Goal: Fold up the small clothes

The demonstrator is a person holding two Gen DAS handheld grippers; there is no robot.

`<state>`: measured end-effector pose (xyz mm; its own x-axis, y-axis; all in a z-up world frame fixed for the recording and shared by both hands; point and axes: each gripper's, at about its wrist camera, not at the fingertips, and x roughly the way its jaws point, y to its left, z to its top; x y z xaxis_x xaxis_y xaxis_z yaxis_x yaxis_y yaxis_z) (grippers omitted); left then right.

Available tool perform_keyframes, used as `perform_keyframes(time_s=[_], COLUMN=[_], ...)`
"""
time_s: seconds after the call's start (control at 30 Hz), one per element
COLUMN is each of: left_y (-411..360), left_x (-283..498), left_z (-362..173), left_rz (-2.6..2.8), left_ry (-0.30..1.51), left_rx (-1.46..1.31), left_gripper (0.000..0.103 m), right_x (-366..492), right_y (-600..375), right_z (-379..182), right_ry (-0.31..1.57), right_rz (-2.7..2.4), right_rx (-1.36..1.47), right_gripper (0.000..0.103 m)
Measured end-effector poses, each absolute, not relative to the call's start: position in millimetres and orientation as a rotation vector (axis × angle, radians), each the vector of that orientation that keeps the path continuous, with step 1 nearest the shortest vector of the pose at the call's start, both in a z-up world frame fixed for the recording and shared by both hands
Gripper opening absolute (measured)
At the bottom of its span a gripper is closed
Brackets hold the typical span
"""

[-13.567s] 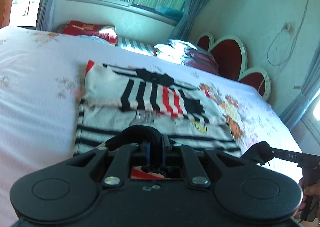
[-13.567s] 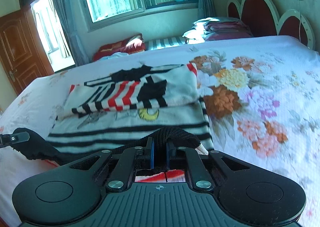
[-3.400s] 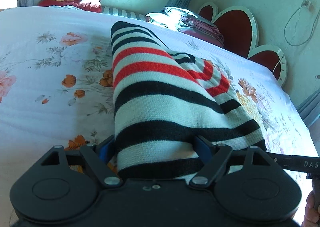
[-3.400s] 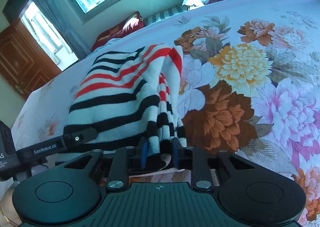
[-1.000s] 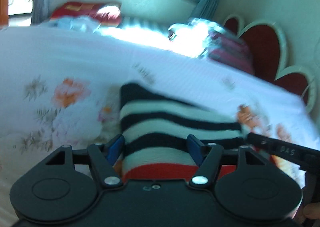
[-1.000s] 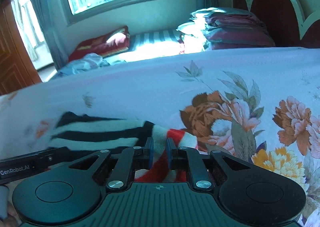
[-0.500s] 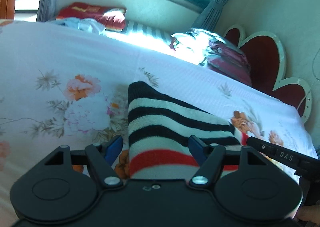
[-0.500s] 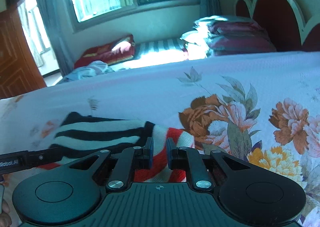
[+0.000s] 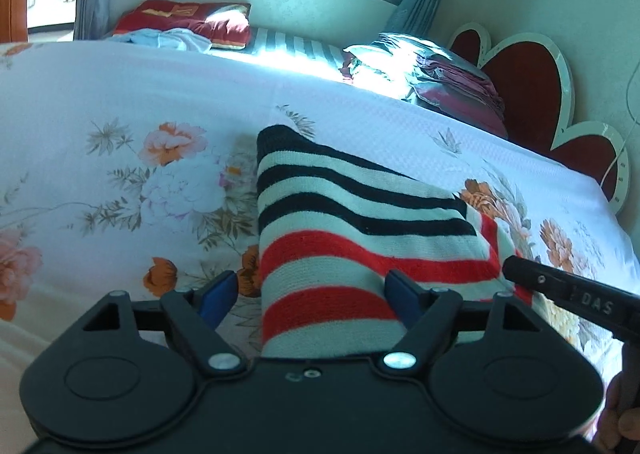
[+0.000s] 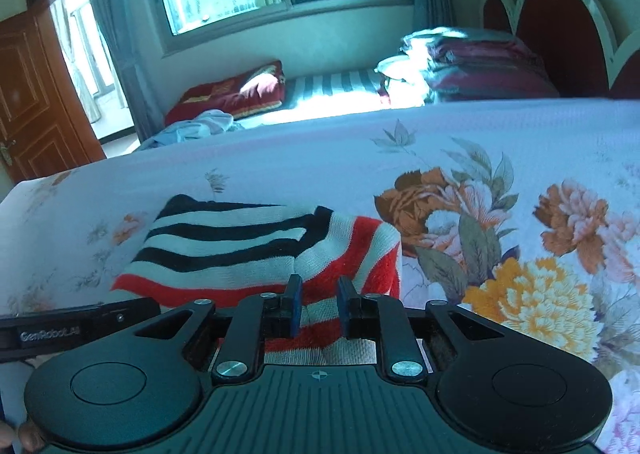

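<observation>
While the folded striped sweater (image 9: 352, 238) lies on the floral bedspread (image 9: 120, 126), your left gripper (image 9: 310, 294) and right gripper (image 10: 318, 304) straddle its near edge, both released.

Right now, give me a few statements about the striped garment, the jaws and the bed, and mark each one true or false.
1. The striped garment lies folded on the floral bedsheet. True.
2. The left gripper has its jaws wide apart, one on each side of the garment's near end. True.
3. The right gripper is clamped tight on the fabric. False: its jaws stand apart, with the red-striped edge between them.
4. The garment has green and yellow stripes. False: they are black, white and red.
5. A red pillow lies under the window, beyond the bed. True.
6. The garment hangs in the air. False: it rests on the sheet.
</observation>
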<state>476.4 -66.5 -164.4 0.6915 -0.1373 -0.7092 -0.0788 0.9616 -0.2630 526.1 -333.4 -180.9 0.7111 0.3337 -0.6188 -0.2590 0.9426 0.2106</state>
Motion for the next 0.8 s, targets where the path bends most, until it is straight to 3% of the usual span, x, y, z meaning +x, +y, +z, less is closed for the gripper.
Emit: perform_keyframes(time_s=[0.17, 0.6, 0.8], left_y=[-74, -78, -73], left_x=[468, 412, 392], left_z=[-167, -152, -179], left_rz=[-0.040, -0.099, -0.116], left_ry=[0.823, 0.806, 0.879], left_rx=[-0.292, -0.256, -0.300], left_gripper=[0.079, 0.080, 0.083], right_x=[517, 453, 426], right_y=[-335, -356, -365], right_z=[-197, -172, -188], right_ry=[0.739, 0.714, 0.754], right_rz=[0.316, 0.354, 0.334], right_rx=[0.078, 0.104, 0.077], right_gripper=[0.018, 0.018, 0.018])
